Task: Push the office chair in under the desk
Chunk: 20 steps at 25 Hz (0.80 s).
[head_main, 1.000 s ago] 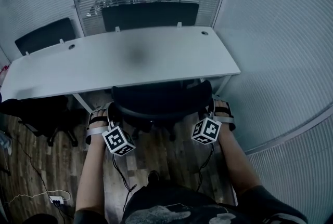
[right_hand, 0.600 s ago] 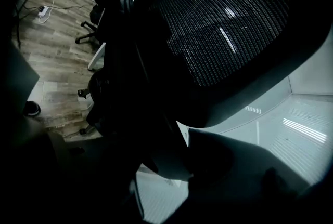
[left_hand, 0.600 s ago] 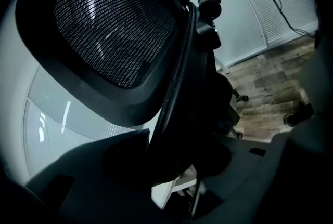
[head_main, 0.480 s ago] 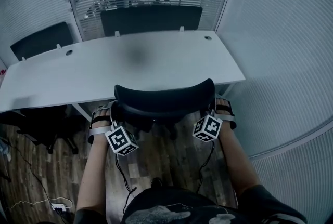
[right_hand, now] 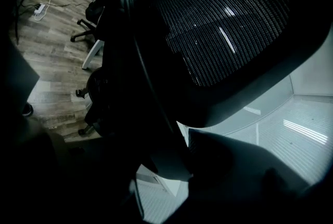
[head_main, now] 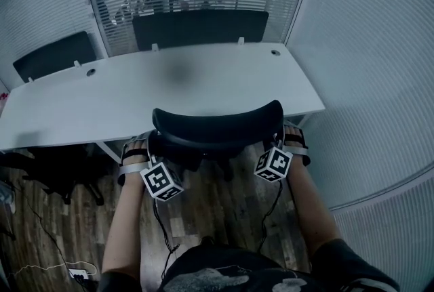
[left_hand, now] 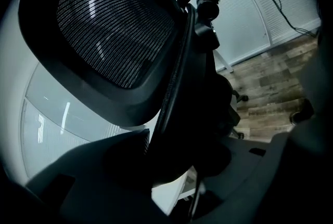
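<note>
- Forearms come up from 6 o'clock, both roughly parallel, wrists straight, tools tipped slightly down.
- Left hand (head_main: 134, 160) and right hand (head_main: 295, 148) sit level with each other, so neither is nearer the chair.
- Left tool (head_main: 152, 146): jaws part-way apart and clamped on the 9 o'clock edge of the backrest. The left gripper view shows the frame edge running between them.
- Right tool (head_main: 279, 139): same job on the 3 o'clock edge. The frame sits between the jaws and it looks gripped, though a sliver of light shows beside one pad.
- Chair (head_main: 217, 128): dead ahead at 12 o'clock on the wood floor (head_main: 224, 209). The backrest's long axis runs 9 to 3, square to the push line.
- Table (head_main: 169, 84): straight beyond at 12 o'clock. The top of the backrest overlaps its near edge in the head view. The seat is hidden, so I can't tell how far under it is.
- My read: the push goes straight to 12, with even force on both ends so the chair doesn't yaw.
- Past the table at 12 and 10 o'clock are two more dark chairs (head_main: 200, 25).
</note>
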Each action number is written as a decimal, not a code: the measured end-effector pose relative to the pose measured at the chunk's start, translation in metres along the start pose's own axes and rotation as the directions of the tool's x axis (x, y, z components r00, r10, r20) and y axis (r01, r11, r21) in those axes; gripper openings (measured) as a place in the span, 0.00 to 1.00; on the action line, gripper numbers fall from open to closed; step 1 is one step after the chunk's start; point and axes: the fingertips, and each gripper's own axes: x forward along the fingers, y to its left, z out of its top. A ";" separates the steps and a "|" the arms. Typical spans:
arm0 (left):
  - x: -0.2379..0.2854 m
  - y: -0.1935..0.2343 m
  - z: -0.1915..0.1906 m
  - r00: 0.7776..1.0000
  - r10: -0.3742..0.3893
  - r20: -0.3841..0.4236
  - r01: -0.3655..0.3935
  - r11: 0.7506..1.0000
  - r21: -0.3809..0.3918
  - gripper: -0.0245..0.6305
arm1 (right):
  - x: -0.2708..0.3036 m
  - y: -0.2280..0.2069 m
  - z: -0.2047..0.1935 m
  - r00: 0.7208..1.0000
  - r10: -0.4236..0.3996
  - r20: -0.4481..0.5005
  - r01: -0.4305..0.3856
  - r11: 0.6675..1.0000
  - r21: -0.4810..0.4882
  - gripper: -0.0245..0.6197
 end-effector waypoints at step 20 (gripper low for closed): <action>0.012 0.010 -0.006 1.000 0.013 -0.020 -0.013 1.000 -0.018 0.37 | 0.010 -0.006 0.008 0.998 -0.057 -0.019 0.056 0.998 -0.016 0.41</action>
